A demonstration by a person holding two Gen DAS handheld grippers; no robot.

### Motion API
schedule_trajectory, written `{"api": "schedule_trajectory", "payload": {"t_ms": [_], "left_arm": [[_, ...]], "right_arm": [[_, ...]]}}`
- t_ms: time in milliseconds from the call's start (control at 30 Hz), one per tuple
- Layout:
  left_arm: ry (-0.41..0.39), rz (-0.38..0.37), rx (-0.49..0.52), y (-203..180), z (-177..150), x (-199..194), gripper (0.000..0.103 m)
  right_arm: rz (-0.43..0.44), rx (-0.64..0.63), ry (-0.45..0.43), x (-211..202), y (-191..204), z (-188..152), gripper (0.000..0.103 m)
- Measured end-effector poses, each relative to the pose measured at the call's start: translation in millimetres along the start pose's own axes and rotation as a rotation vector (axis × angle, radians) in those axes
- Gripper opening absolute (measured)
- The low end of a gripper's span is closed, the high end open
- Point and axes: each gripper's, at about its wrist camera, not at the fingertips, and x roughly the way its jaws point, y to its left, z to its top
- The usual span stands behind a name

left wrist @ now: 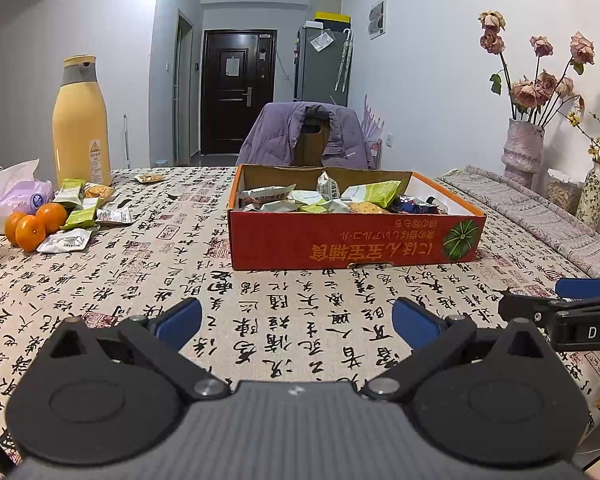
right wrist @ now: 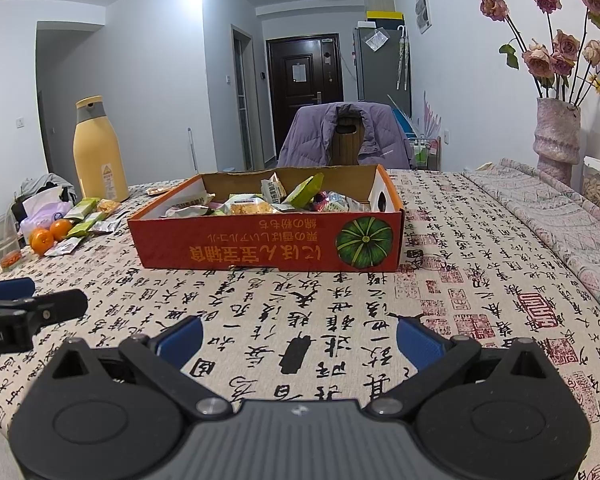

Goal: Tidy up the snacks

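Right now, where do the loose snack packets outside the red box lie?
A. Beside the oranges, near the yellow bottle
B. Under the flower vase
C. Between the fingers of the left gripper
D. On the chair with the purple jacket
A: the loose snack packets lie on the tablecloth beside the oranges, in front of the yellow bottle, left of the red box.

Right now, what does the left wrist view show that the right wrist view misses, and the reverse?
Only the left wrist view shows the floral vase and the right gripper from the side. Only the right shows the drinking glass and the left gripper from the side. Both share the red snack box, yellow bottle, oranges and loose snack packets.
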Motion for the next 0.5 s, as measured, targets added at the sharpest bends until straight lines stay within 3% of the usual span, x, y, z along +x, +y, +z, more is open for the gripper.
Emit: {"api": "schedule_trajectory", "payload": {"t_ms": [500], "left_arm": [[0.001,-0.002,-0.002,-1.2,-0.4,0.6,0.103]], "right_arm": [[0.000,-0.002,0.001,0.6,0.6,-2.1,0.103]]}}
